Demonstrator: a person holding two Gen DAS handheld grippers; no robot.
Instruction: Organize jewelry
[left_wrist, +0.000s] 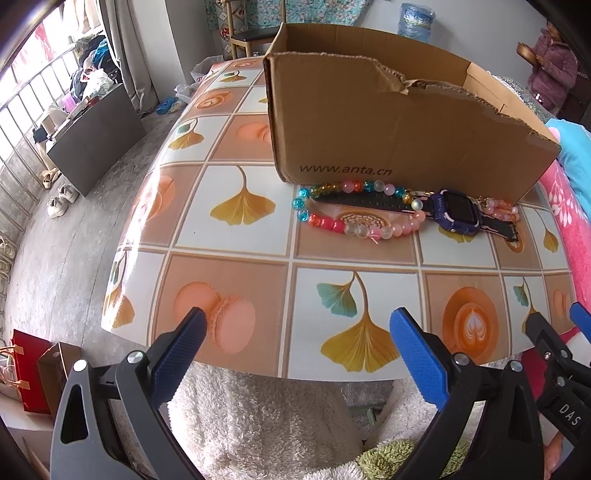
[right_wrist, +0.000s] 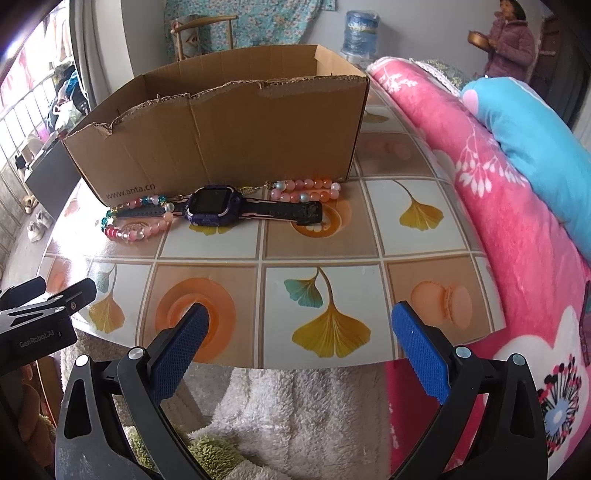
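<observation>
A cardboard box with a torn top edge stands on the patterned table. In front of it lie a multicoloured bead bracelet, a purple smartwatch with a black strap laid across that bracelet, and a pink bead bracelet to the right. My left gripper hovers open over the table's near edge, well short of the jewelry. My right gripper is open too, beside it, holding nothing.
A pink floral blanket and a blue pillow press against the table's right side. White fleece lies below the near edge. A person stands at the far right with a bowl. Shoes and clutter lie on the floor at left.
</observation>
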